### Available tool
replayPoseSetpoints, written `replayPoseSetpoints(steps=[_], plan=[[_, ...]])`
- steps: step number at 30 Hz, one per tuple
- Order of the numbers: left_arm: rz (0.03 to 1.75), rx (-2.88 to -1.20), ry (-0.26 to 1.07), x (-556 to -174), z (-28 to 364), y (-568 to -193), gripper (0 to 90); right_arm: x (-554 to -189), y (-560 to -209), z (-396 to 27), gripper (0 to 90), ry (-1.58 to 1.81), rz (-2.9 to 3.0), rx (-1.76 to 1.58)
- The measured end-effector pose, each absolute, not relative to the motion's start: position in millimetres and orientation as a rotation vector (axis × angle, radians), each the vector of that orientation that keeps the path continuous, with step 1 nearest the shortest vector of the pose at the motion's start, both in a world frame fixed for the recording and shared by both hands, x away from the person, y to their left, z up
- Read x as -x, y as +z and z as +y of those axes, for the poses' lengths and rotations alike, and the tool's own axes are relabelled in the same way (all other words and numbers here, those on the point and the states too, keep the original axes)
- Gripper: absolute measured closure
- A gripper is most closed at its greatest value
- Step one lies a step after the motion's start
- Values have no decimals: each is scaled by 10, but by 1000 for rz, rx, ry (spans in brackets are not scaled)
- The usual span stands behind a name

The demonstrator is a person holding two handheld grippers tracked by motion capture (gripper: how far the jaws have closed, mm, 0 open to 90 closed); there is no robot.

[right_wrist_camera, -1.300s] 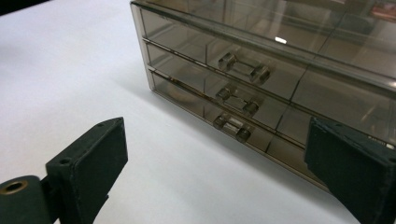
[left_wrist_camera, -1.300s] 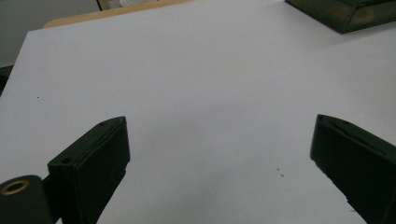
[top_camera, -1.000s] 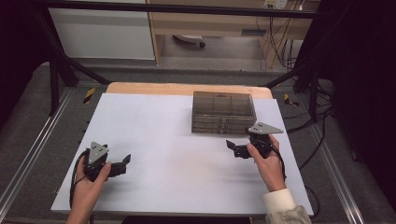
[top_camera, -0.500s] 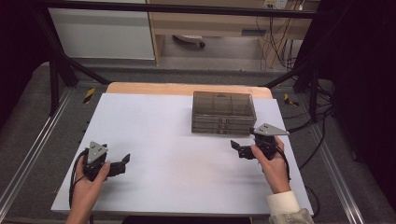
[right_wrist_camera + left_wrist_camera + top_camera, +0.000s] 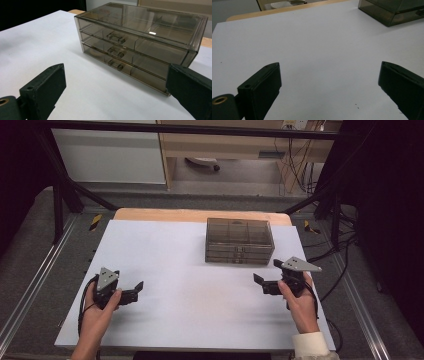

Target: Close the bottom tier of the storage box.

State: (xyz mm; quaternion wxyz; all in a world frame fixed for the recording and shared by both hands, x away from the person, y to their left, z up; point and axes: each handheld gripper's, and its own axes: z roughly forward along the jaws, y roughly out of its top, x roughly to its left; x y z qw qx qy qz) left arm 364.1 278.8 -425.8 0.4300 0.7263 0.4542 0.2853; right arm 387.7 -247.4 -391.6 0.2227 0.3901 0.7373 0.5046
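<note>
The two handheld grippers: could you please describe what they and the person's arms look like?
Each gripper, left gripper and right gripper, is black, with two flat, blocky black jaws and a grey three-cornered plate on top. A brass-coloured ring sits at a jaw hinge. A black cable loops from the left one. The right arm wears a light cuff; the left forearm is bare.

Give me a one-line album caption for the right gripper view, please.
Open right gripper faces a smoky clear three-drawer box, all drawers shut, on a white table.
</note>
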Motion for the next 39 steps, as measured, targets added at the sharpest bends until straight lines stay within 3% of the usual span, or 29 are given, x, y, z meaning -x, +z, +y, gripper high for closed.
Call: replayPoseSetpoints(steps=[21,39], plan=[[1163,-1788,727,-3461,2996,-4245,40,-3426,-4023,-2957,20,1351,1939,-1186],[1161,-1768,726,-3421,3023,-4237,40,-3259,-4226,-3038,32,1283,1942,-1172]])
